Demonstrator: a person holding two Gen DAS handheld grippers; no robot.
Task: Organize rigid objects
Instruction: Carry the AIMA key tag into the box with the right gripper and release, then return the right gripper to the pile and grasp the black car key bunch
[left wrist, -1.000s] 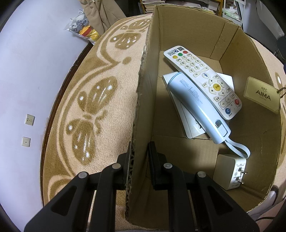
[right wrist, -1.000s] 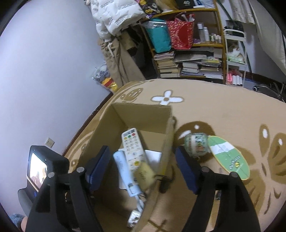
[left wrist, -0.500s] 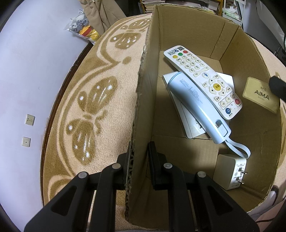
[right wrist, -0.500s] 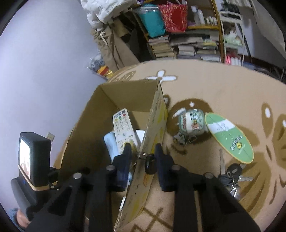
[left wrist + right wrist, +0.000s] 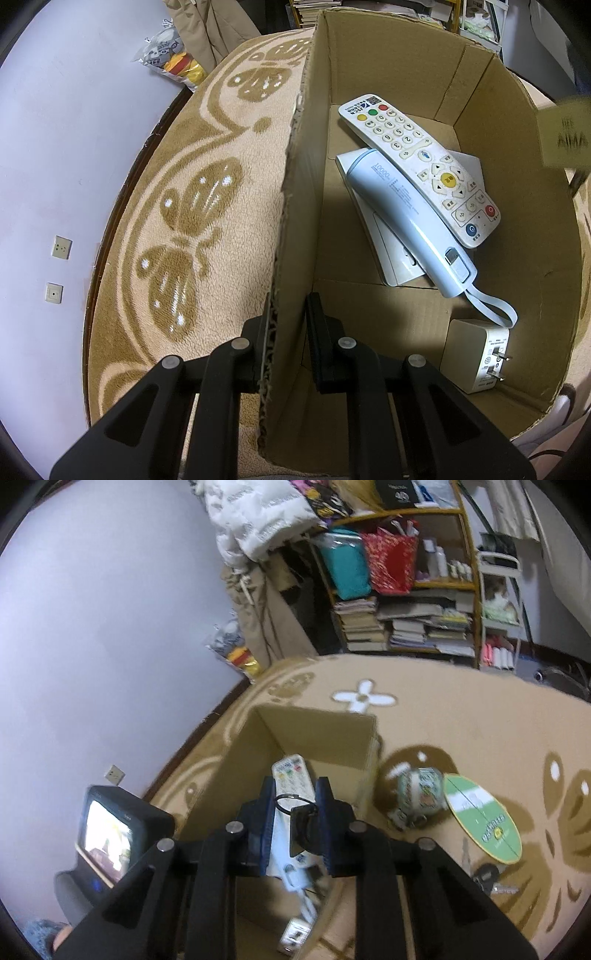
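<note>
Now the left gripper (image 5: 287,341) clamps the cardboard box (image 5: 388,51) wall, while the right gripper (image 5: 295,821) pinches a key-ring tag (image 5: 565,134); next it should probably release it inside.

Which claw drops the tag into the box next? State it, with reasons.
Right. The right claw is shut on the key ring of the tag and hangs above the open cardboard box. The left claw is clamped on the box wall, likely steadying it, so it is not free.
</note>
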